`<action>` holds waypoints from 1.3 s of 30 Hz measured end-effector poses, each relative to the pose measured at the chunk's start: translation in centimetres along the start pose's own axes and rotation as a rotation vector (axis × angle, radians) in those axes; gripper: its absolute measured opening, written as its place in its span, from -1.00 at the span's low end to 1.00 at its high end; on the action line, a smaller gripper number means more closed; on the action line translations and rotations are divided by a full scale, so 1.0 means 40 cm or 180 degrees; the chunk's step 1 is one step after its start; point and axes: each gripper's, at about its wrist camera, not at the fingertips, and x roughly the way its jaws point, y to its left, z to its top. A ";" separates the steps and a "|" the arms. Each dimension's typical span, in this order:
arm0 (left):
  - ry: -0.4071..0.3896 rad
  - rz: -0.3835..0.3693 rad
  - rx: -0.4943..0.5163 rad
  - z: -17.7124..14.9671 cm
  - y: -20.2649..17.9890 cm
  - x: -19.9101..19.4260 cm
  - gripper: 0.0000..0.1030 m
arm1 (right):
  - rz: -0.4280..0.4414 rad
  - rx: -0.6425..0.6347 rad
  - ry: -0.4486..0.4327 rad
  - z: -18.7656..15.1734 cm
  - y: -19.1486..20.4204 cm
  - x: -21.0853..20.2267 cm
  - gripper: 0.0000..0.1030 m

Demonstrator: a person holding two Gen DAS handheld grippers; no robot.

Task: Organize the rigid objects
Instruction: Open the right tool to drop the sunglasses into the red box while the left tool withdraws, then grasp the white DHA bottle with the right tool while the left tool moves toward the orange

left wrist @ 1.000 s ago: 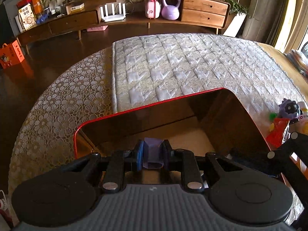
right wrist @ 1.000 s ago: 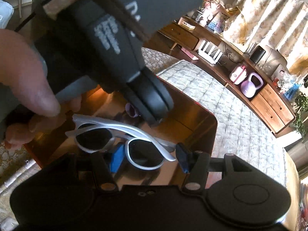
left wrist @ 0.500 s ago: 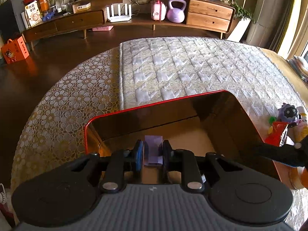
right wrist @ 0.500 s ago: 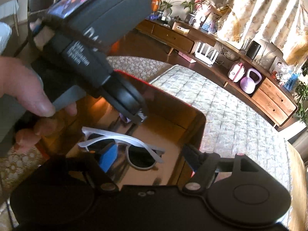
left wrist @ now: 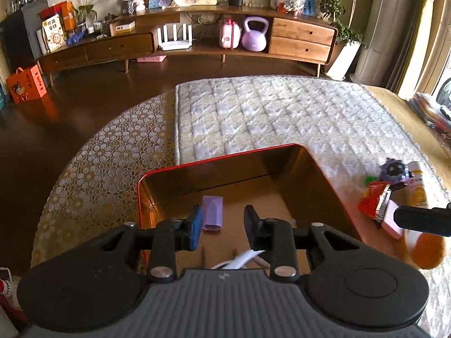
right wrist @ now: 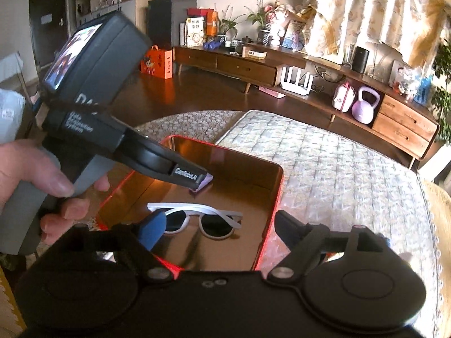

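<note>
A red-rimmed metal box [left wrist: 214, 161] [right wrist: 277, 186] stands on the cloth-covered table. A small purple block [left wrist: 212, 211] lies on its floor, also showing in the right wrist view [right wrist: 205, 181]. White sunglasses [right wrist: 197, 219] lie in the box; one white arm shows in the left wrist view [left wrist: 239, 260]. My left gripper [left wrist: 224, 225] is open over the box, the block lying just beyond its left pad. My right gripper [right wrist: 217, 225] is open and empty above the box's near edge.
To the right of the box lie a red packet [left wrist: 373, 200], a purple spiky toy [left wrist: 393, 170], a pale tube [left wrist: 417, 186] and a pink box [left wrist: 390, 222]. A quilted mat [left wrist: 282, 115] covers the table behind. A wooden sideboard [left wrist: 197, 42] stands far back.
My left gripper opened and let go of the purple block, which now lies in the box. My right gripper opened wider and drew back from the sunglasses.
</note>
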 end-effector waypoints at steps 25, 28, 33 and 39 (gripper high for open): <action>-0.0494 -0.0238 0.0206 -0.087 -0.204 -0.216 0.58 | -0.0352 0.0838 -0.0331 -0.165 -0.248 -0.285 1.00; -0.0542 -0.0271 0.0211 -0.099 -0.235 -0.227 0.61 | -0.0454 0.0982 -0.0343 -0.183 -0.295 -0.305 1.00; -0.0666 -0.0324 0.0262 -0.123 -0.290 -0.242 0.64 | -0.0601 0.1231 -0.0330 -0.216 -0.373 -0.318 1.00; -0.0796 -0.0366 0.0384 -0.152 -0.366 -0.246 0.68 | -0.0703 0.1444 -0.0249 -0.236 -0.443 -0.299 1.00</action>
